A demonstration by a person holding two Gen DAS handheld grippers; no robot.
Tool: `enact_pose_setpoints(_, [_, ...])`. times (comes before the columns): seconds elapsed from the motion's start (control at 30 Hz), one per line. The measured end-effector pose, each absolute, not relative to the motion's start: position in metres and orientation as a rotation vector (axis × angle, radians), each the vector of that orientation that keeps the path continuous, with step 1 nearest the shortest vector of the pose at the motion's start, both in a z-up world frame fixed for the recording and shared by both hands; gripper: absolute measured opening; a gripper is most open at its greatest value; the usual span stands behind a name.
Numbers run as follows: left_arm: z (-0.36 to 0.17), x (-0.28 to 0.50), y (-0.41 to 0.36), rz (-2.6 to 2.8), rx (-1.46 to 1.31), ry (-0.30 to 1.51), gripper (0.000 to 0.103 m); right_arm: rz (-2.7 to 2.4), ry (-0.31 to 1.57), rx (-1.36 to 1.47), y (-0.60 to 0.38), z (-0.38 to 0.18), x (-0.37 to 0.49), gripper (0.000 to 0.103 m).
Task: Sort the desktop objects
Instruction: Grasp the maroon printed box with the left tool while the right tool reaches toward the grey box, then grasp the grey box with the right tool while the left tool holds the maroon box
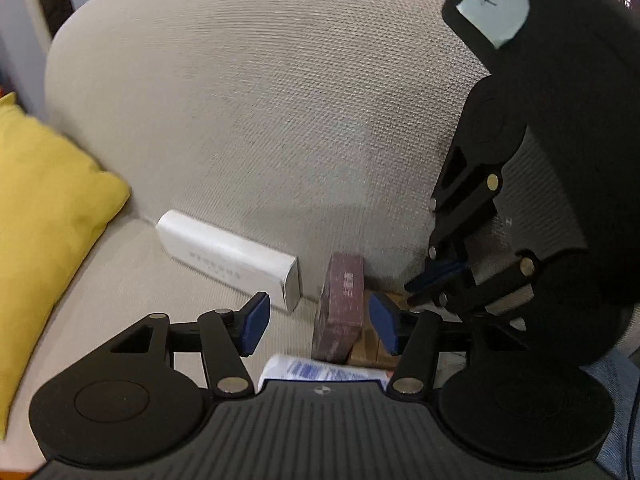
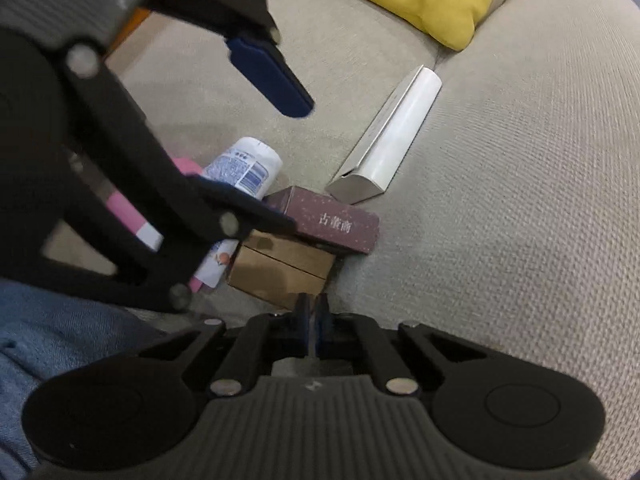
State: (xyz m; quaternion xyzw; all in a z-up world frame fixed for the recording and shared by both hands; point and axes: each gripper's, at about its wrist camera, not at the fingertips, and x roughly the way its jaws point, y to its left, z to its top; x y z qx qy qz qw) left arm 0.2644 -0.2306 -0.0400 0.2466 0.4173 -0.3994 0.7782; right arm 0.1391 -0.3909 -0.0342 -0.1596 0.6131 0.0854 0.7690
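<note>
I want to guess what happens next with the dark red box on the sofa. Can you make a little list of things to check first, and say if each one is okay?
1. Left gripper open wide enough for the dark red box: ok, its blue pads stand on either side of the box.
2. Pads touching the box: cannot tell, a gap shows by the left pad.
3. Right gripper out of the way: not ok, it is shut, empty and close beside the boxes.
4. Dark red box resting steady: not ok, it leans on the brown cardboard box.
5. White box clear of the grab: ok, it lies apart.
6. White tube clear: cannot tell, the gripper hides part of it.
</note>
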Motion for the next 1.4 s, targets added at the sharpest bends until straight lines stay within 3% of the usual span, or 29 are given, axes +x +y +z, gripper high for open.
enact_pose_setpoints(0.33, [-0.069,0.291,-0.255,-0.926,0.542,1.023,0.064,0.216,1.334,-0.329,-0.391,-0.031,0.139,0.0])
enact_pose_setpoints(0.47, [-0.082,0.297,-0.262,-0.912,0.547,1.042,0.055,0.215,1.333,-0.318,-0.39,-0.029,0.138,0.0])
enact_pose_setpoints(0.67, [-0.1,0.303,-0.272,-0.878,0.546,1.094,0.027,0.213,1.33,-0.312,-0.386,-0.028,0.136,0.0])
enact_pose_setpoints(0.9, [-0.087,0.295,-0.255,-0.8,0.504,1.05,0.025,0.204,1.322,-0.314,-0.379,-0.025,0.133,0.0])
enact_pose_setpoints(1.4, [-0.004,0.267,-0.176,-0.556,0.367,0.909,0.026,0.169,1.178,-0.225,-0.343,0.011,0.12,0.006])
